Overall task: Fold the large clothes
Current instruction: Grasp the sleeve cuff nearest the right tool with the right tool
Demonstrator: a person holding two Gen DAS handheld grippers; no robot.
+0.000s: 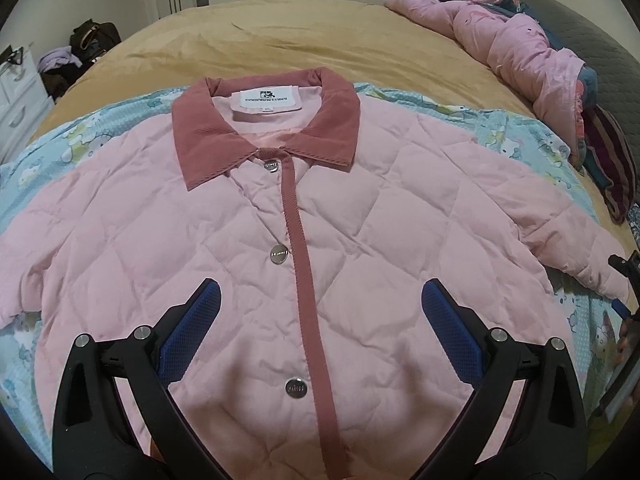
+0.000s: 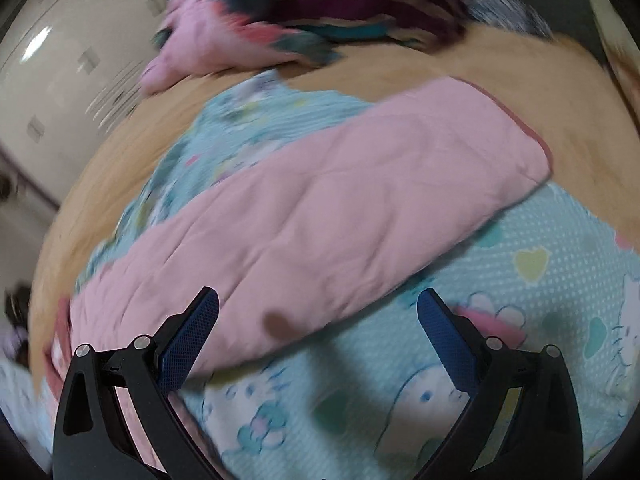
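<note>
A pink quilted jacket (image 1: pixel 248 248) with a dusty-rose collar (image 1: pixel 208 140) and button placket lies flat and face up on a light blue cartoon-print sheet (image 1: pixel 532 136). My left gripper (image 1: pixel 320 300) is open and empty, hovering over the jacket's lower front. My right gripper (image 2: pixel 318 308) is open and empty above the jacket's right sleeve (image 2: pixel 320 216), which stretches out across the blue sheet (image 2: pixel 520 280); this view is blurred. The right gripper's tip shows at the right edge of the left wrist view (image 1: pixel 622 280).
The sheet lies on a tan bedspread (image 1: pixel 280 40). A pile of pink and patterned bedding (image 1: pixel 520 40) sits at the far right of the bed. White drawers (image 1: pixel 20 104) and dark bags (image 1: pixel 94 40) stand at the left beyond the bed.
</note>
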